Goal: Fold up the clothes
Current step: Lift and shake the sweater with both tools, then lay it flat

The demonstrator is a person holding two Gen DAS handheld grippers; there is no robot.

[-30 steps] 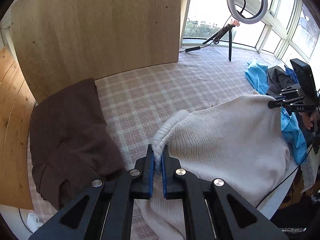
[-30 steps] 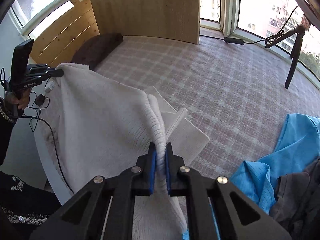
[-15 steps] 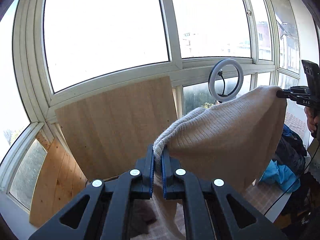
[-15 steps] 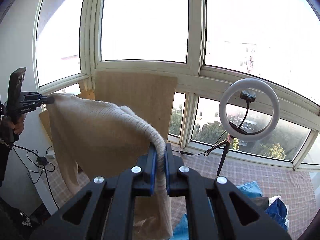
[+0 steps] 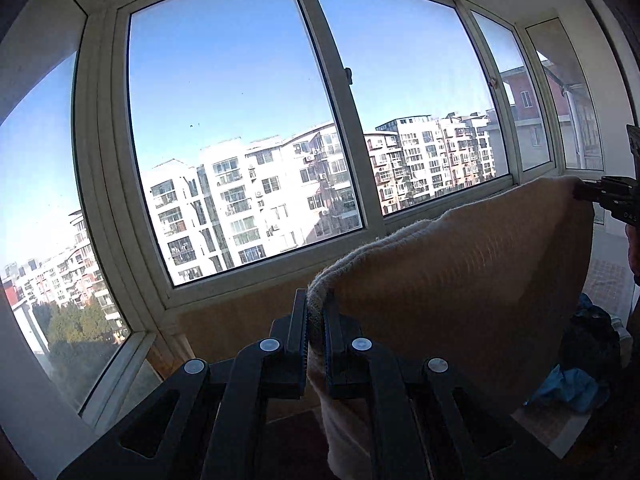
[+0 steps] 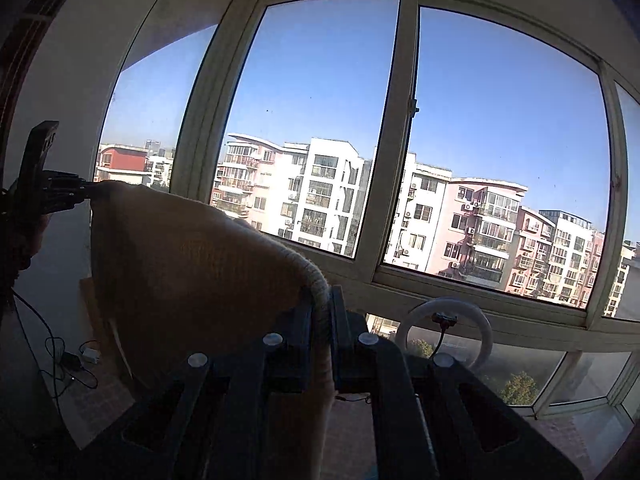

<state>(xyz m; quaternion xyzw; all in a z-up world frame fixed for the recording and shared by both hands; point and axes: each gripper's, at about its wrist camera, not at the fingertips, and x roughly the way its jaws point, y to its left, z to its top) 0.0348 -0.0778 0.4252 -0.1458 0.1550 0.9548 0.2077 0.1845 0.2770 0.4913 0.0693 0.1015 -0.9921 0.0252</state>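
A cream knit sweater [image 5: 460,264] hangs stretched in the air between my two grippers, backlit and dark against the windows. My left gripper [image 5: 316,316] is shut on one ribbed edge of it. My right gripper [image 6: 321,308] is shut on the other ribbed edge; the sweater [image 6: 192,264] spreads to its left. Each gripper shows in the other's view: the right one [image 5: 588,192] at the far right, the left one [image 6: 86,192] at the far left. The sweater's lower part is hidden below the frames.
Large windows [image 5: 240,120] fill both views, with apartment blocks outside. A pile of blue and dark clothes [image 5: 576,372] lies at lower right. A ring light [image 6: 444,332] stands by the sill. A wooden board [image 5: 240,320] leans under the window. Cables [image 6: 68,360] lie at lower left.
Both grippers have lifted and tilted up, raising the sweater off the checked surface. The views swung from the surface to the windows and sky.
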